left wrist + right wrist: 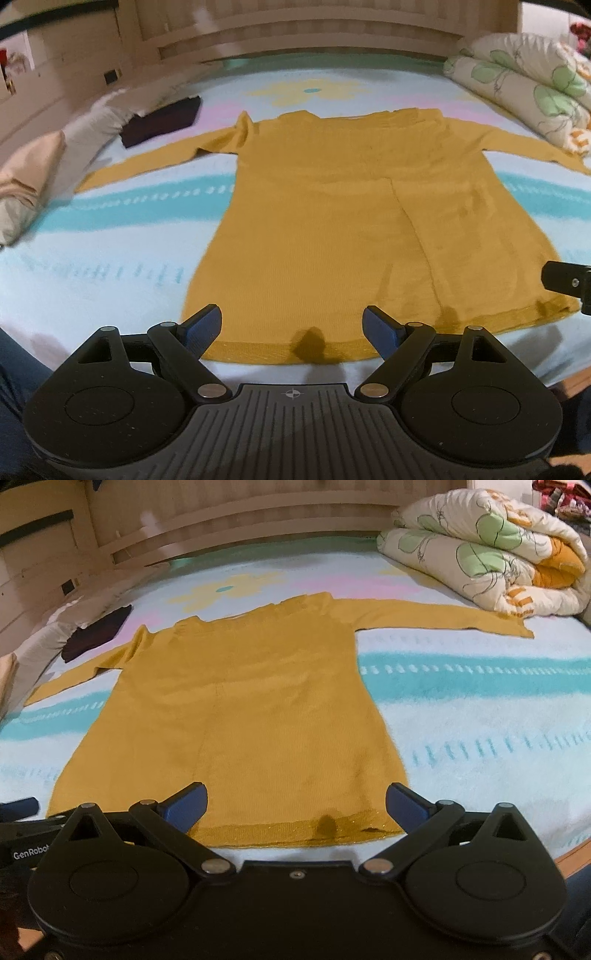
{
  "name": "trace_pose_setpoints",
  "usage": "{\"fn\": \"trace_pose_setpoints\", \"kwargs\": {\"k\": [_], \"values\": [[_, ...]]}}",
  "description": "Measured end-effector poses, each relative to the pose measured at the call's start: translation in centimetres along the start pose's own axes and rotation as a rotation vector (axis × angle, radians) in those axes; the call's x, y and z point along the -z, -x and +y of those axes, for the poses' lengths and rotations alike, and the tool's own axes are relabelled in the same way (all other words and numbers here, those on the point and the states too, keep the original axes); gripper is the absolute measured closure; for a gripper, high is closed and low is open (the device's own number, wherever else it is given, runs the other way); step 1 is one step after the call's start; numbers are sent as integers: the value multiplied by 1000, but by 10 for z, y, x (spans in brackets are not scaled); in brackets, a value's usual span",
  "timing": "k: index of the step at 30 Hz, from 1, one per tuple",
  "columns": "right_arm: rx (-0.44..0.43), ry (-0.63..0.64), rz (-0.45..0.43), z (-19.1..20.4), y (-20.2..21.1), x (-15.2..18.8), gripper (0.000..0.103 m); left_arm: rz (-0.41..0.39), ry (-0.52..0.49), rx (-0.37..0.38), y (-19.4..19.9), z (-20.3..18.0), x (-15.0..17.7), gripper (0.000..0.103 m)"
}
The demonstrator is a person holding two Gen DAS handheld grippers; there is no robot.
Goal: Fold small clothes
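Observation:
A mustard yellow long-sleeved sweater [332, 221] lies flat on the bed, sleeves spread out to both sides, hem toward me; it also shows in the right wrist view [251, 716]. My left gripper [292, 328] is open and empty, just above the left part of the hem. My right gripper [295, 803] is open and empty, just above the right part of the hem. Part of the right gripper [569, 284] shows at the right edge of the left wrist view.
The bed has a light blue patterned blanket [480, 716]. A rolled floral quilt [491, 550] lies at the far right. A folded dark garment [162, 118] and pale folded cloths [33, 173] lie at the far left. A wooden headboard [295, 33] stands behind.

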State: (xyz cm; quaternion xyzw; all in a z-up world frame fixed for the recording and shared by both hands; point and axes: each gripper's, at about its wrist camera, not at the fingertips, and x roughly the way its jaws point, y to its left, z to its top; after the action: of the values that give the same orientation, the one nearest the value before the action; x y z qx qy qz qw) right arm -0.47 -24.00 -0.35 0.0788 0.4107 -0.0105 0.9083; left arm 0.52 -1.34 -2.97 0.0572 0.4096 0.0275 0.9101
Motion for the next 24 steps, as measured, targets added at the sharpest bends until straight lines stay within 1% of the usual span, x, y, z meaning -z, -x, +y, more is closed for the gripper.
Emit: {"fn": "trace_pose_setpoints", "kwargs": {"k": [2,4,5,7,9,11,12,15,17,19,21,24], "values": [[-21,7,21,1,-2,0,1,7,-7,14,0,0,1,20],[-47,9,58,1,-5,1,1,32,-8,54,-2,1,1,21],[-60,11,77,2,-7,1,1,44,-8,68,-3,1,1,24],[-75,13,108,3,-10,3,2,65,-8,82,-5,1,2,35],[-86,8,121,3,-12,2,4,86,-8,89,-8,1,1,39],[-110,-10,148,0,-14,1,10,107,1,94,-10,3,0,43],[-126,-23,163,-2,-16,0,11,122,7,98,-12,4,-1,44],[-158,-64,203,-8,-21,-5,16,153,30,110,-16,6,-6,46],[-188,-101,237,-16,-24,-11,26,167,48,124,-20,8,-14,46],[-215,-146,262,-26,-27,-20,30,176,62,132,-24,9,-24,46],[-228,-171,274,-38,-31,-34,30,174,58,122,-29,9,-38,46],[-210,-175,255,-59,-36,-64,30,141,46,100,-39,8,-65,46]]}}
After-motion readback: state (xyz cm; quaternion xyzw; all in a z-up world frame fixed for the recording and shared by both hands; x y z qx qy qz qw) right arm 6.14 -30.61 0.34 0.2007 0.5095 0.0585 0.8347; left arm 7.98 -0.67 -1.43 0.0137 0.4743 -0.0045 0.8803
